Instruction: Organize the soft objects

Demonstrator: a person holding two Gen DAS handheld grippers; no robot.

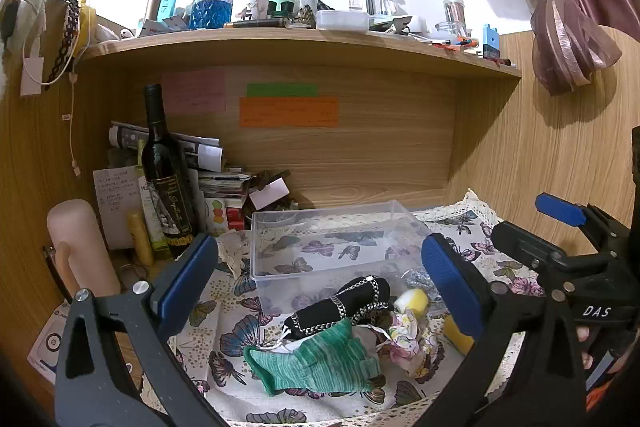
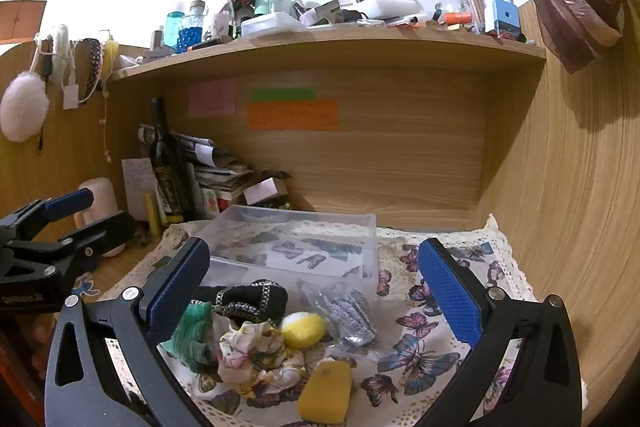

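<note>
A pile of soft things lies on the butterfly cloth in front of a clear plastic bin: a green knit sock, a black pouch with silver chain, a floral scrunchie, a yellow-white pompom, a yellow sponge and a bag of silver glitter pieces. My left gripper is open and empty, above the pile. My right gripper is open and empty, above the pile from the right. The bin holds nothing.
A wine bottle, a pink cylinder, a yellow tube and stacked papers stand at the back left. A cluttered wooden shelf hangs over the desk. Wooden walls close the back and right. A curtain hangs upper right.
</note>
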